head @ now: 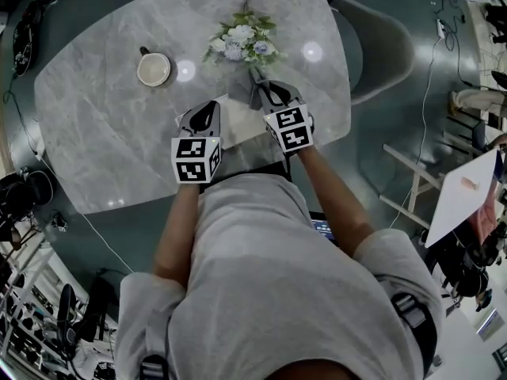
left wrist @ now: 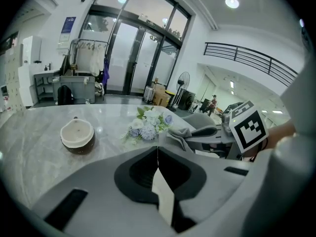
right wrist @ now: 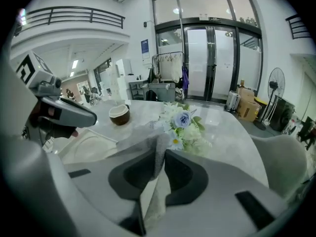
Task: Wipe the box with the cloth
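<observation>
A flat white box lies on the marble table near its front edge, between my two grippers. At the box's left side, my left gripper is shut on its thin white edge, which shows pinched between the jaws. At the box's far right corner, my right gripper is shut on a grey cloth. The cloth spills forward out of the jaws. The right gripper view shows the box top at the left, under the left gripper.
A brown and white cup stands at the back left of the table. A bunch of white and blue flowers lies just beyond the right gripper. A grey chair stands by the table's right side.
</observation>
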Available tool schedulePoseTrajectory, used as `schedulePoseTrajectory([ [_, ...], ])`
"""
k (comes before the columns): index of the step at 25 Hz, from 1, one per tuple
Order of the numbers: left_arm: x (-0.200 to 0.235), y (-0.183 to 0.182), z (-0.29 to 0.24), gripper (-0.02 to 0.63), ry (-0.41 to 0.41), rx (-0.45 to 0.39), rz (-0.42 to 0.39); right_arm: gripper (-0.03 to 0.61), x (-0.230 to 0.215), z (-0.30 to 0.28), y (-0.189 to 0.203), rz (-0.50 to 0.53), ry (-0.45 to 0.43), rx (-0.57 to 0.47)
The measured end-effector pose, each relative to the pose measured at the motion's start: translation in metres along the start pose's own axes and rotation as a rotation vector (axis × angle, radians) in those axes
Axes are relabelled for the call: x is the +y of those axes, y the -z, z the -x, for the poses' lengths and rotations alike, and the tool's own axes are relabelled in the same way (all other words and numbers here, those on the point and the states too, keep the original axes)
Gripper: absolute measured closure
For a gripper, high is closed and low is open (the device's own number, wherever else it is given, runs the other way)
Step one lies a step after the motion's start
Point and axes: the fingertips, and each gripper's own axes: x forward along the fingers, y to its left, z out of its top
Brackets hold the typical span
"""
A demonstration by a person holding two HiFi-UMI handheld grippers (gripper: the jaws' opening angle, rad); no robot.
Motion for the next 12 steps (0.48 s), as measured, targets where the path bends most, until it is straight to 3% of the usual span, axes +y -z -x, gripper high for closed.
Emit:
schedulePoseTrajectory([
  [12, 0.007, 0.0, 0.004, 0.591, 0.01, -0.007, 0.009, 0.506, 0.016, -0.004, 0.004, 0.027, -0.033, 0.054],
])
